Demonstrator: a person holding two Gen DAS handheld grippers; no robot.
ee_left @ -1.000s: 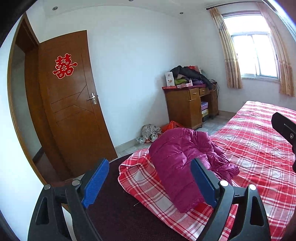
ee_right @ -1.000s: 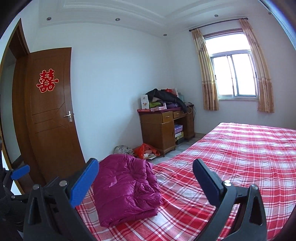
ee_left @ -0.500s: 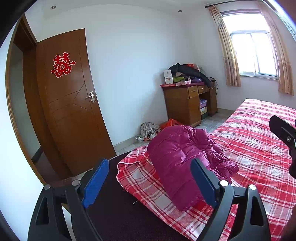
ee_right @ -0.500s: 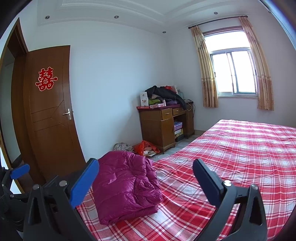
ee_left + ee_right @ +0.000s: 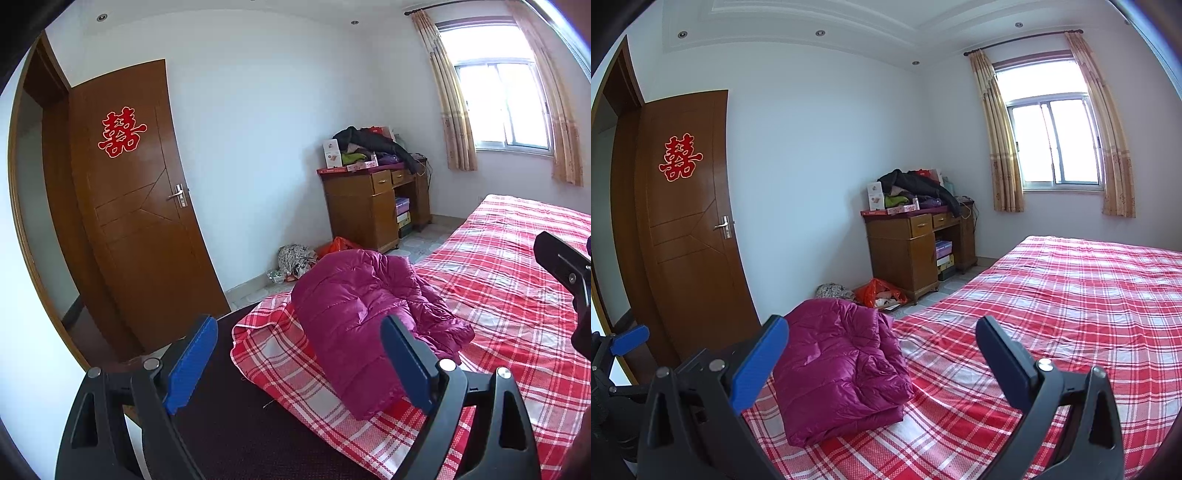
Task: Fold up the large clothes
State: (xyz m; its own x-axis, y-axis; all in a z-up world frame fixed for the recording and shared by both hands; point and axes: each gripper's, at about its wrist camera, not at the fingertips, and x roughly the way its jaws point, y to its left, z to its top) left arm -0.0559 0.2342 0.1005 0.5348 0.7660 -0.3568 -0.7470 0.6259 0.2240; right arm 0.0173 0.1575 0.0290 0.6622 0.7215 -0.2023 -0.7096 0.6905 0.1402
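Both grippers (image 5: 295, 365) (image 5: 882, 363) gape wide, empty; folded jacket (image 5: 842, 369) on bed (image 5: 1071, 295), apparently untouched.

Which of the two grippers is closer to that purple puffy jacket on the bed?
Left. The left gripper hangs open just before the jacket; the right gripper, also open, sits off to the jacket's right side.

The bed (image 5: 1071, 295) runs off the right and lower edges in both views, so its far side is cut away. The folded magenta jacket (image 5: 354, 317) is partly covered in the left wrist view by a dark finger of the left gripper (image 5: 299, 365). Only one black piece of the right gripper (image 5: 565, 266) shows at that view's right edge. Items piled on the wooden desk (image 5: 912, 251) are too small to tell apart.
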